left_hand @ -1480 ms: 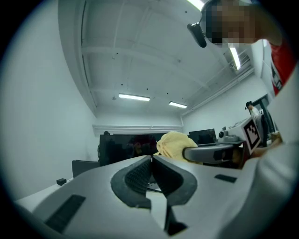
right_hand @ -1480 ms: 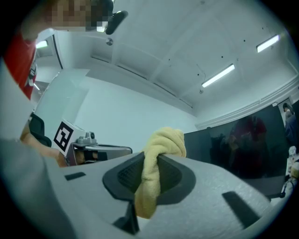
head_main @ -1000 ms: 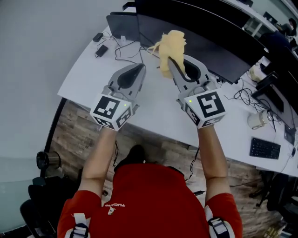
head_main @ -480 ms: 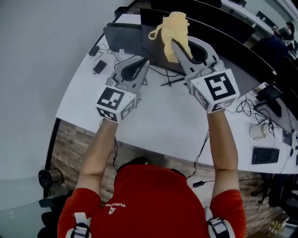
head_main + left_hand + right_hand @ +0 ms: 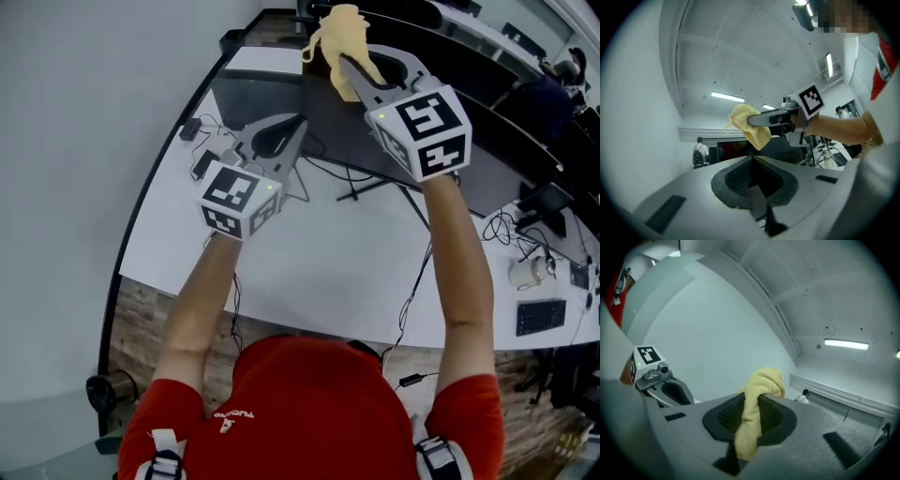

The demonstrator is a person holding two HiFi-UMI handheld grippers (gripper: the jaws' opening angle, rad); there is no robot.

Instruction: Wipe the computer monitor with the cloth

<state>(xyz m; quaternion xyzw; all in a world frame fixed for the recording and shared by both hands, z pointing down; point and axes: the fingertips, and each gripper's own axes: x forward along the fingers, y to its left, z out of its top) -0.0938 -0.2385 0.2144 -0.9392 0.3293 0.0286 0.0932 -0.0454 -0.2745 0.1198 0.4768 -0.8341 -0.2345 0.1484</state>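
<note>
Head view: right tongs pinch the yellow cloth, held above the monitor at the desk's far edge. Left gripper view: left tongs pressed together, empty. Right gripper view: cloth bunched between the jaws.

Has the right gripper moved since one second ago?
Yes. The right gripper, shut on the cloth, moved forward: from over the desk to across the monitor, cloth at its top left corner.
</note>
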